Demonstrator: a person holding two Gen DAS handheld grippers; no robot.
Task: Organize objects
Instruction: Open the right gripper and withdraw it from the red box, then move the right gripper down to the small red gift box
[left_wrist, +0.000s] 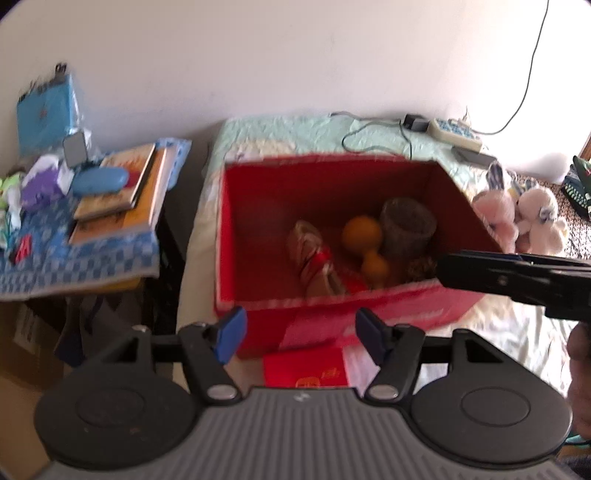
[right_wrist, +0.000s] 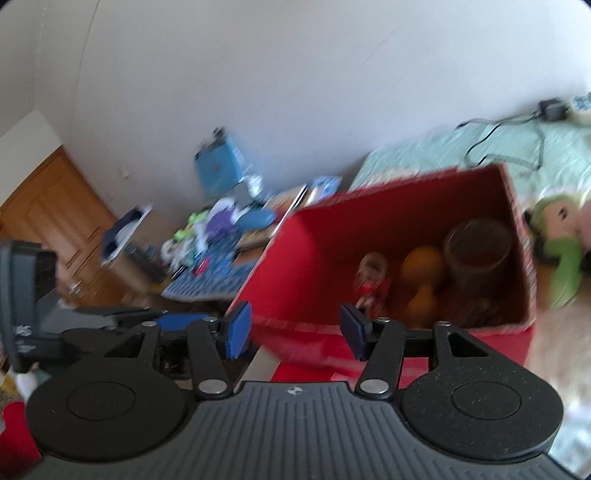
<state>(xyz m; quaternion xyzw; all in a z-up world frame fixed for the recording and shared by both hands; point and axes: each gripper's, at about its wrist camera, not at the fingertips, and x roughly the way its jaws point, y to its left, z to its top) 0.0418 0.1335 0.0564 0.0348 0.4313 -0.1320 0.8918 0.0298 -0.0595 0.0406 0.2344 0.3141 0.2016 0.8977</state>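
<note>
A red cardboard box (left_wrist: 388, 314) stands open on the bed. Inside lie an orange dumbbell-shaped toy (left_wrist: 364, 240), a dark round cup (left_wrist: 406, 225) and a small red-and-white figure (left_wrist: 314, 258). My left gripper (left_wrist: 301, 336) hovers open before the box's near wall with nothing between its blue pads. The right gripper (left_wrist: 448, 267) reaches in from the right over the box's near right corner. In the right wrist view the right gripper (right_wrist: 295, 332) is open and empty above the box (right_wrist: 295, 266), with the toy (right_wrist: 421, 277) and cup (right_wrist: 476, 251) beyond. The left gripper's fingers (right_wrist: 177, 320) show at the left.
A bedside table with a blue checked cloth (left_wrist: 74, 258) holds books (left_wrist: 122, 188), a blue case (left_wrist: 99, 181) and small clutter. Pink and white plush toys (left_wrist: 517, 218) lie right of the box, near a green one (right_wrist: 561, 258). A power strip (left_wrist: 454, 131) and cable lie behind. A flat red packet (left_wrist: 306, 369) lies in front.
</note>
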